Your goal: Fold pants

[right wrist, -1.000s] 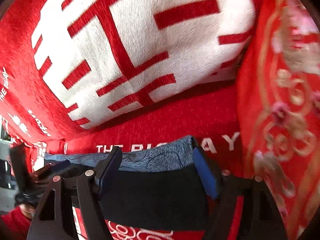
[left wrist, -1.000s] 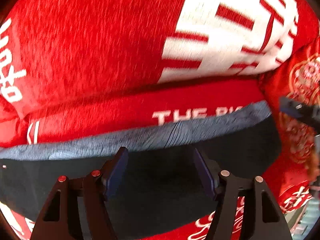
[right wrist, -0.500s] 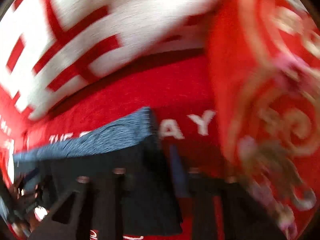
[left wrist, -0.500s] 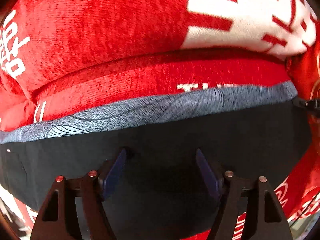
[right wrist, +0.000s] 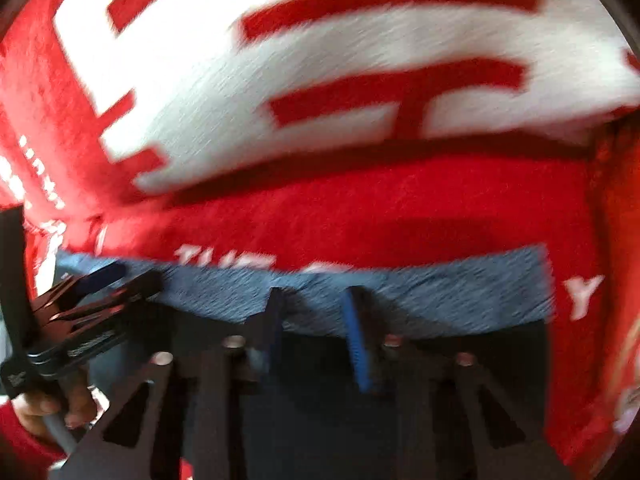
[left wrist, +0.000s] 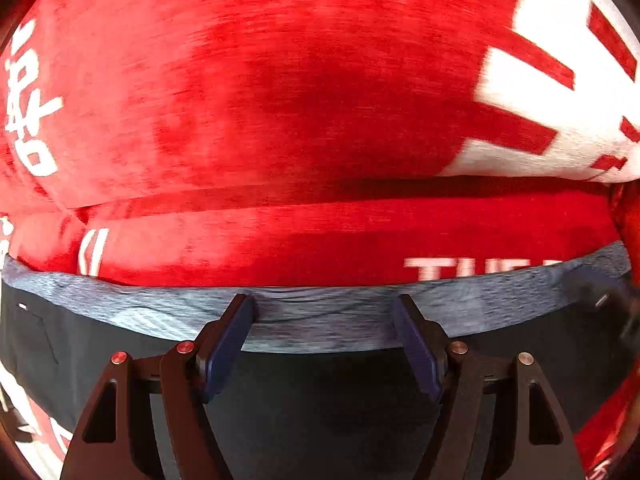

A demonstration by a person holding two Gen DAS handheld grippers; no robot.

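Note:
Dark navy pants [left wrist: 320, 408] with a heathered blue-grey waistband [left wrist: 320, 320] lie flat on a red blanket. In the left wrist view my left gripper [left wrist: 326, 312] is open, its tips over the waistband near its middle, holding nothing. In the right wrist view the pants [right wrist: 320, 400] and waistband [right wrist: 440, 292] show, blurred. My right gripper [right wrist: 316, 300] stands over the waistband with its jaws partly closed and a gap between them. The left gripper [right wrist: 104, 288] shows at the far left there, held by a hand.
A red blanket [left wrist: 320, 240] with white lettering covers the surface. A thick red-and-white folded blanket [right wrist: 320, 60] rises just behind the waistband. Red embroidered fabric [right wrist: 616, 240] stands along the right side.
My left gripper moved forward from the dark pants body up to the waistband. My right gripper shifted left along the waistband and its jaws narrowed from wide open.

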